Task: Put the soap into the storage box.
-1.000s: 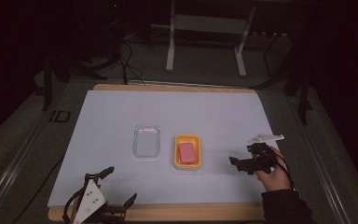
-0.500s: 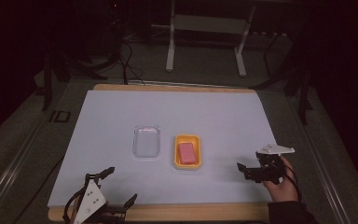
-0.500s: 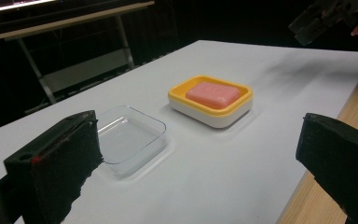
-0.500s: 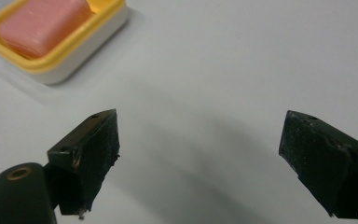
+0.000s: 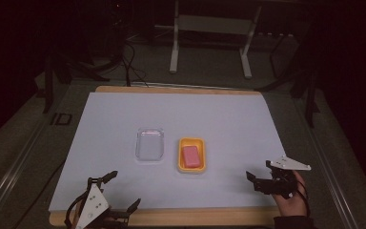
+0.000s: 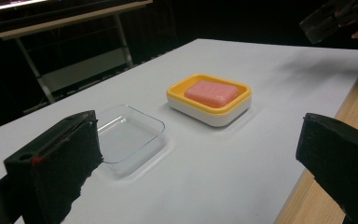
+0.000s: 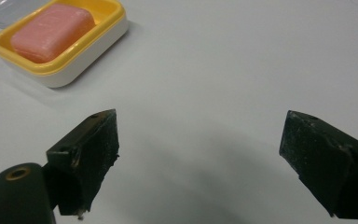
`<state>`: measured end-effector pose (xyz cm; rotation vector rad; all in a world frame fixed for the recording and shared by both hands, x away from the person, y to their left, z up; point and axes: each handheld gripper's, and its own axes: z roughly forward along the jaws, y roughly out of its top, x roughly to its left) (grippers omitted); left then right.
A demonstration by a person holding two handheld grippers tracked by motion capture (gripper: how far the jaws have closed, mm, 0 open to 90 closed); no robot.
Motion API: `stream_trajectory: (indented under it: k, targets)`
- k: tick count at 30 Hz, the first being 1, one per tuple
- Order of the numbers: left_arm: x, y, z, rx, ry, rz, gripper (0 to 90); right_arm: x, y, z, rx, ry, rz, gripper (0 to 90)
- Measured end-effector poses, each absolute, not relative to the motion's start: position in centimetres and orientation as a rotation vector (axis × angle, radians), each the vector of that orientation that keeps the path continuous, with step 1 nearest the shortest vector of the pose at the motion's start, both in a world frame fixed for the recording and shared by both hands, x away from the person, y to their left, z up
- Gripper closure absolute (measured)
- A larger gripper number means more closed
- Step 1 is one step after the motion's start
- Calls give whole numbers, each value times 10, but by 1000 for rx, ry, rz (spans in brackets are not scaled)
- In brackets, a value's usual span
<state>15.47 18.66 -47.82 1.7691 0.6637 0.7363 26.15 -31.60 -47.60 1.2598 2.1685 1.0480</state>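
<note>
The pink rectangular bar of soap lies flat inside a yellow-rimmed soap dish with a white base, near the middle of the white sheet that covers the bench. Just beside the dish, on its left in the high view and apart from it, stands a clear, shallow plastic tray with rounded corners, with nothing in it.

The right tool hovers over the near right part of the sheet, well apart from the dish, pointing toward it; the person's hand grips it from behind. In the right gripper view its two black jaws stand wide apart with only bare white sheet between them, and the soap in its dish sits up in the far left corner.

The left tool rests at the near left edge of the bench, where the wooden border shows. Its jaws also stand wide apart and hold nothing; in the left gripper view the clear tray lies just ahead of one jaw and the dish beyond it.
</note>
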Motion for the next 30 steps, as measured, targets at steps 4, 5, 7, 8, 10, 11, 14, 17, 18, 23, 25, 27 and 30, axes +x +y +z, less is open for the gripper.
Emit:
stream_trajectory:
  k: [4, 5, 7, 8, 10, 11, 14, 17, 18, 23, 25, 27, 30]
  targets:
    - [155, 186, -478, 1771, 655, 729, 3, 264, -317, -479, 1225, 2165, 1101, 115]
    - [155, 186, -478, 1772, 654, 727, 3, 265, -318, -479, 1195, 2156, 1129, 115]
    - [155, 185, -478, 1773, 653, 724, 3, 266, -317, -480, 1158, 2158, 1162, 115]
    - [155, 185, -478, 1775, 652, 723, 3, 267, -316, -481, 1151, 2153, 1158, 115]
    - [155, 185, -478, 1776, 651, 720, 3, 269, -315, -483, 1146, 2153, 1148, 115]
    - [155, 185, -478, 1776, 651, 720, 3, 270, -314, -484, 1147, 2162, 1154, 115]
    - [155, 185, -478, 1777, 651, 720, 3, 273, -315, -488, 1157, 2178, 1137, 115]
    - [155, 185, -478, 1776, 652, 721, 3, 274, -316, -490, 1162, 2178, 1133, 118]
    - [155, 185, -478, 1775, 653, 720, 3, 275, -316, -491, 1157, 2180, 1129, 119]
    - [155, 185, -478, 1774, 654, 718, 3, 276, -313, -493, 1157, 2205, 1086, 129]
    - [155, 185, -478, 1774, 655, 717, 3, 276, -312, -494, 1161, 2222, 1077, 129]
    - [155, 185, -478, 1774, 655, 718, 3, 276, -312, -495, 1160, 2226, 1074, 129]
    - [155, 186, -478, 1773, 655, 719, 3, 276, -312, -494, 1158, 2219, 1077, 129]
